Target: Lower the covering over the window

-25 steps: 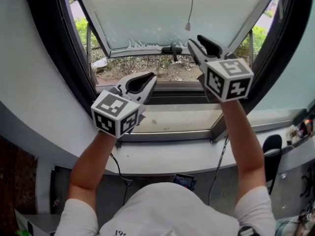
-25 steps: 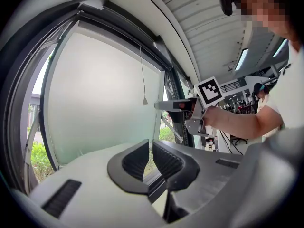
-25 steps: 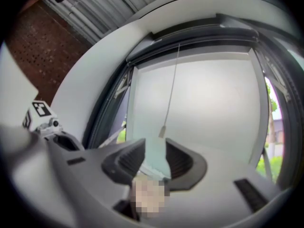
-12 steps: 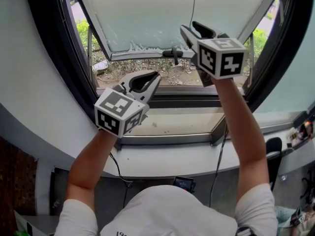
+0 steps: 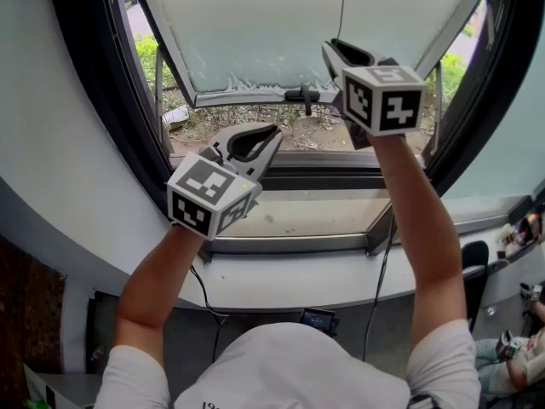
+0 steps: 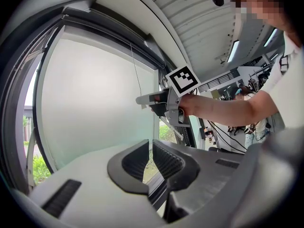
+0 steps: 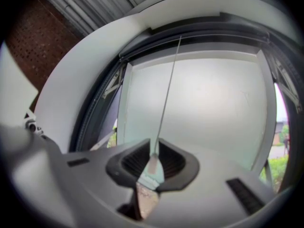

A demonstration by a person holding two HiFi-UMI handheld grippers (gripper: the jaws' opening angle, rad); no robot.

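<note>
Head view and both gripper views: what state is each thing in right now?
blind, partly lowered, bottom edge above the sill
pull cord, hanging straight, end piece between the right gripper's pads
right gripper, jaws have just been closing, shut on the pull cord
left gripper, shut, empty

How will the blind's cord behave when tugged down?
Probably limp and light: the cord is a thin line, straight only under tension. It may slip through pads, so the thicker toggle, on which the right hand-held gripper has just been closing, looks the safer grip.
</note>
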